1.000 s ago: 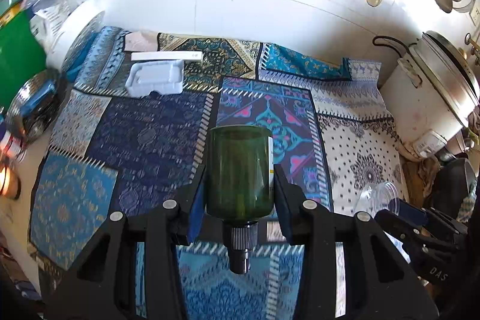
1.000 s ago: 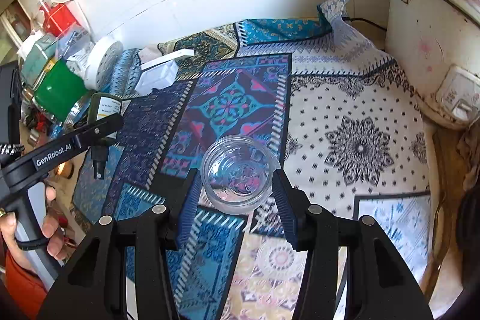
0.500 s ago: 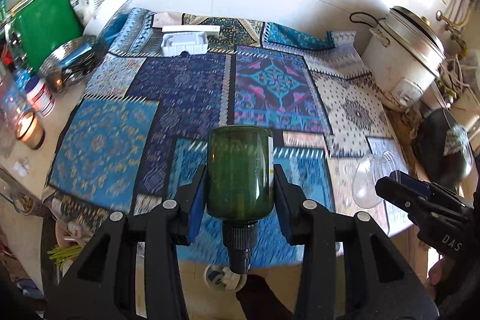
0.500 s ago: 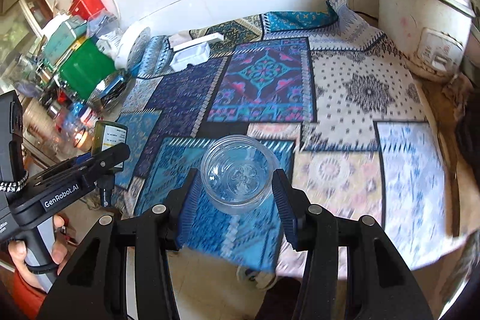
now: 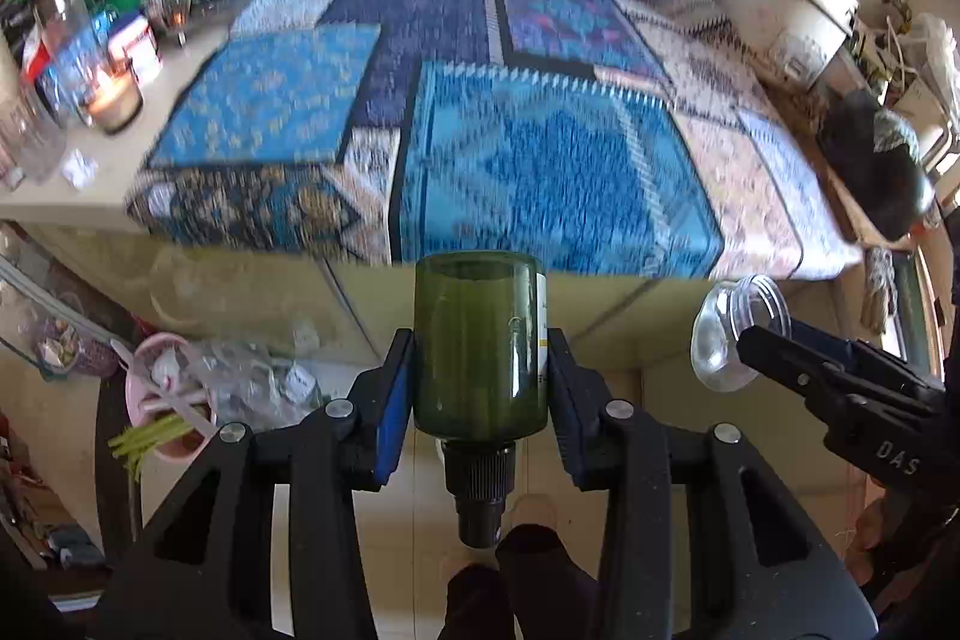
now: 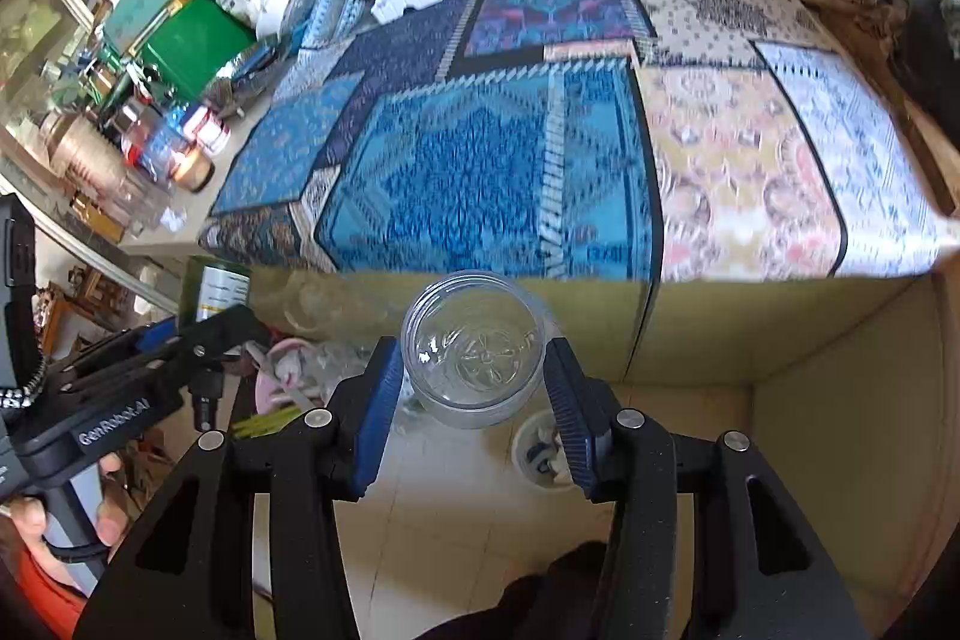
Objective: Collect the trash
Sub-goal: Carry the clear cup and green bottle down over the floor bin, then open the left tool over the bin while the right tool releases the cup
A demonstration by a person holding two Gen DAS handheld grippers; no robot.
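The left tongs pinch a green glass bottle, black cap toward the camera, held over the floor just off the front edge of the desk. The right tongs pinch a clear plastic jar, also past that edge. A patterned cloth covers the desk. Below on the floor sits a pink basket beside what looks like crumpled clear plastic, too blurred to be sure

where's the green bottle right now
The green bottle is clamped in the left gripper, cap toward the camera, past the counter's front edge above the floor, left of the clear jar.
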